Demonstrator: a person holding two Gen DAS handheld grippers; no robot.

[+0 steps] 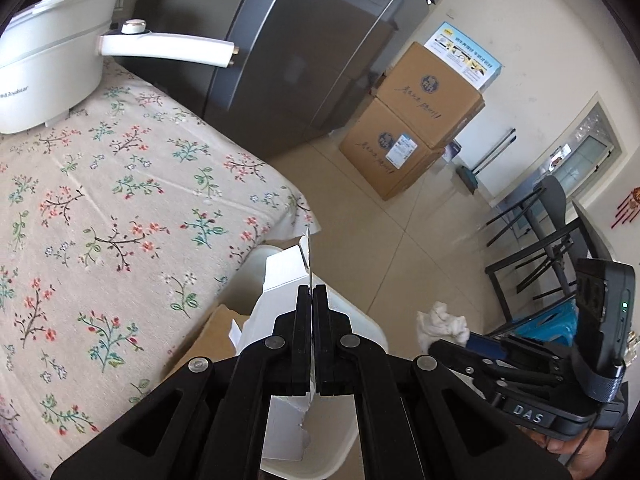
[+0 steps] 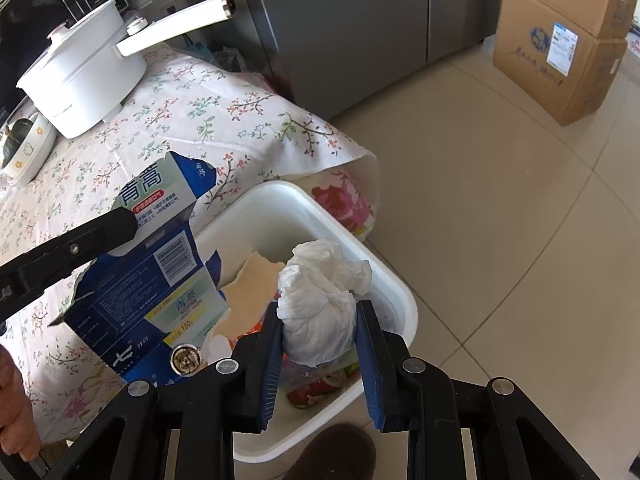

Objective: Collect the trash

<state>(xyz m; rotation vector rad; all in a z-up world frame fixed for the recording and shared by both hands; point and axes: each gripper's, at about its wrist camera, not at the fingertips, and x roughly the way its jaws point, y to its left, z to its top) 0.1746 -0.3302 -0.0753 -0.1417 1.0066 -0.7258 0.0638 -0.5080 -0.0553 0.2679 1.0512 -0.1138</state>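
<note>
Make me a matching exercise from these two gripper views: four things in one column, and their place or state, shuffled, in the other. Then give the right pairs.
Things:
1. crumpled tissue
2. torn blue carton
3. white pot
4. cardboard boxes

Places or states:
A. stacked on the floor by the wall
B. standing on the flowered tablecloth
C. pinched in the left gripper, at the table's edge
D. clamped in the right gripper, above the white bin

Pairs: 1-D, 2-C, 3-B, 4-A
</note>
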